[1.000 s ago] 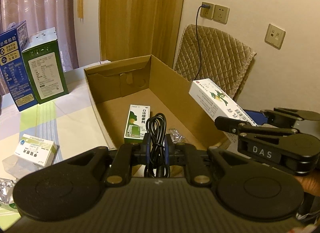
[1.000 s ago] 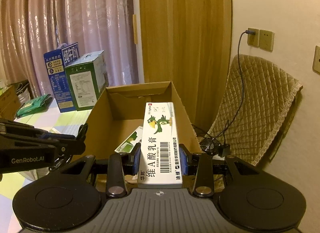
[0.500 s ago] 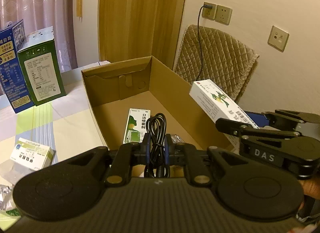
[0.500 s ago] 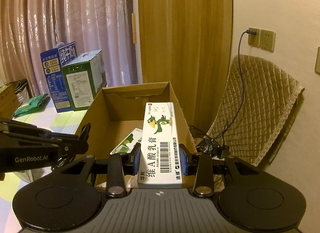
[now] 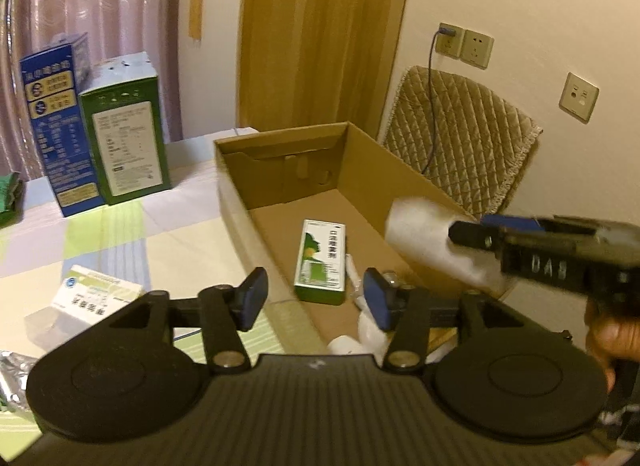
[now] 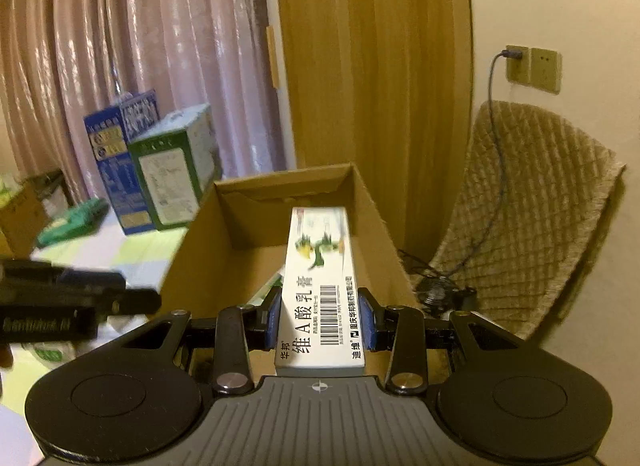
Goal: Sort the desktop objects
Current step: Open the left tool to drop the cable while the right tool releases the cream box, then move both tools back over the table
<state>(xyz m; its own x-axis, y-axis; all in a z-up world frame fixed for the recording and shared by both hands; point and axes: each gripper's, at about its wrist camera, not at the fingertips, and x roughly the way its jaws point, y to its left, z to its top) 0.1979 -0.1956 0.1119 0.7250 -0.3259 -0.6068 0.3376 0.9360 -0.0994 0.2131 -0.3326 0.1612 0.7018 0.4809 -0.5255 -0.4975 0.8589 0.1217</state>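
The open cardboard box [image 5: 280,137] sits on the table with a green-and-white medicine box [image 5: 320,262] lying on its floor. My left gripper [image 5: 316,300] hovers over the box's near edge. Its jaws are opening and nothing is between the blue pads. The black cable is out of sight. My right gripper [image 6: 320,322] is shut on a long white ointment box [image 6: 320,266] with a green dragon print, held above the cardboard box [image 6: 280,181]. In the left wrist view the right gripper [image 5: 472,234] and its blurred white box [image 5: 428,242] are over the right wall.
A blue carton [image 5: 52,125] and a green carton [image 5: 128,137] stand at the back left. A small white medicine box [image 5: 96,298] and a foil pack [image 5: 8,370] lie on the checked cloth. A quilted chair [image 5: 460,137] stands right of the box, with a cable hanging from the wall socket [image 5: 450,41].
The left jaws have spread apart and the coiled black cable they pinched is gone from view. The left hand has shifted a little. The right gripper still holds the ointment box.
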